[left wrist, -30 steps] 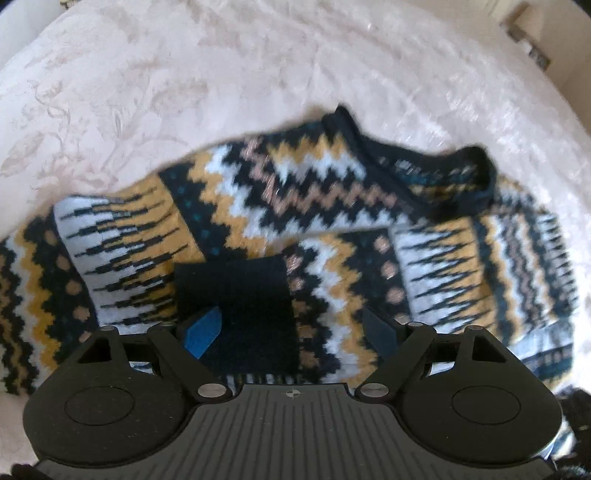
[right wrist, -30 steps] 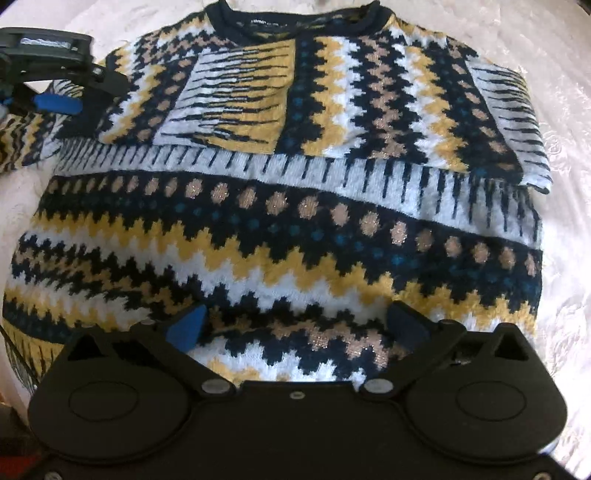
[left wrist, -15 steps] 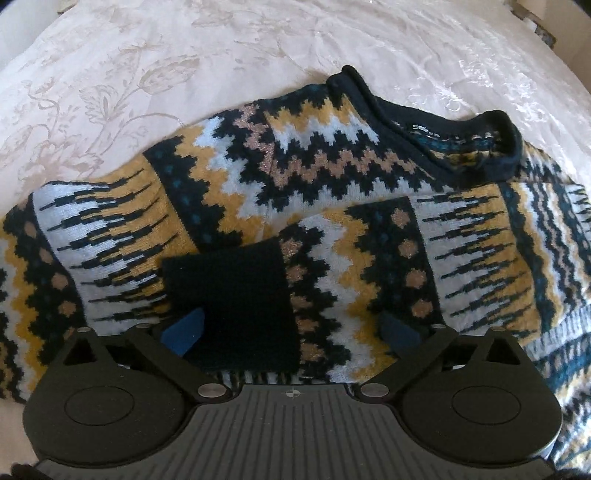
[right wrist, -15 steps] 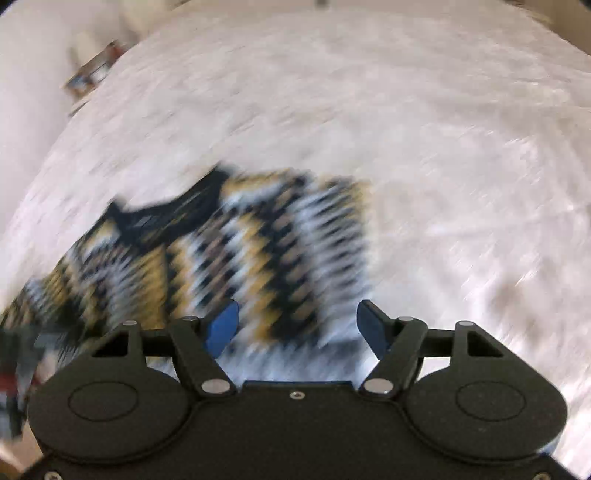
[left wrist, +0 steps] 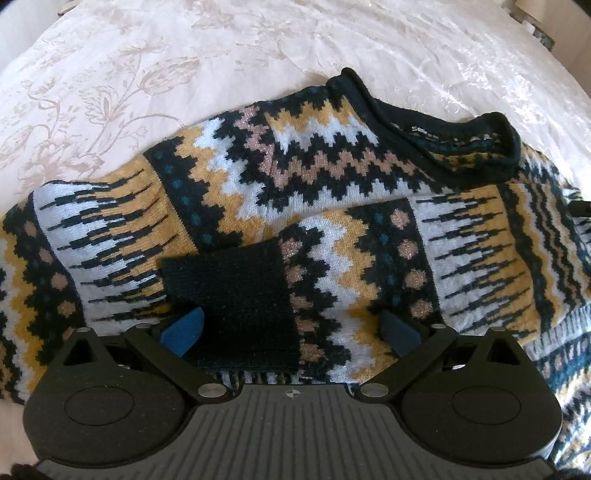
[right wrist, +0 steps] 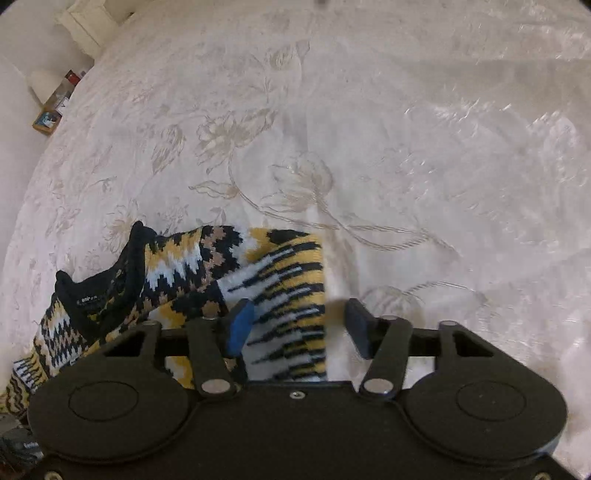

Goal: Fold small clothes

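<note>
A small knitted sweater (left wrist: 314, 177) with black, mustard, white and tan zigzag bands lies flat on a pale bedspread. One sleeve is folded across its chest, its black cuff (left wrist: 236, 295) lying between the fingers of my left gripper (left wrist: 291, 330), which is open just above it. My right gripper (right wrist: 299, 328) is open over the sweater's right shoulder and sleeve edge (right wrist: 288, 295), with the striped fabric between its fingers; whether it touches cannot be told. The black collar (right wrist: 96, 288) lies to the left.
The cream floral-embossed bedspread (right wrist: 332, 147) stretches far around the sweater. Small items sit on a bedside surface (right wrist: 55, 107) at the far left edge. A box corner (left wrist: 535, 22) shows at the top right in the left wrist view.
My right gripper swung from the sweater's lower hem up to its right shoulder and narrowed its opening. My left gripper drew slightly nearer the folded sleeve and stays open.
</note>
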Motion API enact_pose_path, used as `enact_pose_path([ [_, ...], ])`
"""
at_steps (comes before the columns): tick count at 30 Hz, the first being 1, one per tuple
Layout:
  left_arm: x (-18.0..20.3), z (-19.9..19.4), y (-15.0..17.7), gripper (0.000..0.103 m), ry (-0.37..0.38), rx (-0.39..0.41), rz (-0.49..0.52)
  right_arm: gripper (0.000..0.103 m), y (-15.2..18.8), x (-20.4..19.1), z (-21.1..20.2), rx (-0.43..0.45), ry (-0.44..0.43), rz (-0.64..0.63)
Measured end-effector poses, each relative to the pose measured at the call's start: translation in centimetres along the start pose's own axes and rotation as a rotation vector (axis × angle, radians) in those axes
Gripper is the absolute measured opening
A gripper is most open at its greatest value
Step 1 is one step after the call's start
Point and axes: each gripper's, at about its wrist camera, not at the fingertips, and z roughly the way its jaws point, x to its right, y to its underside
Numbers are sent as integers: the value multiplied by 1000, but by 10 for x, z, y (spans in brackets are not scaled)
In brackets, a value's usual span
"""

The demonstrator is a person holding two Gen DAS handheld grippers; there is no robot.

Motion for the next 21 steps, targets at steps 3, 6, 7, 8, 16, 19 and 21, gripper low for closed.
enact_pose_path([
  [3,1,-2,1,102,1,1,-6,18,1,-3,0,-18,-47,-3],
  [6,1,-10,-3,101,5,-10,-28,15,3,-21,-15,23,19,-130],
  [7,0,-14,-4,101,15,-2,-43,15,4,-26,-23,55,56,-170],
  [8,-2,-17,-4,101,27,11,-65,15,4,-29,-29,82,82,-191],
  [16,6,-2,-1,102,-23,-22,-14,41,6,-22,-11,48,118,-141],
  [19,5,-1,-3,102,-22,-30,-20,61,14,-29,-28,113,104,-119],
  [21,6,-1,-2,102,-23,-25,-20,69,24,-36,-37,125,114,-150],
])
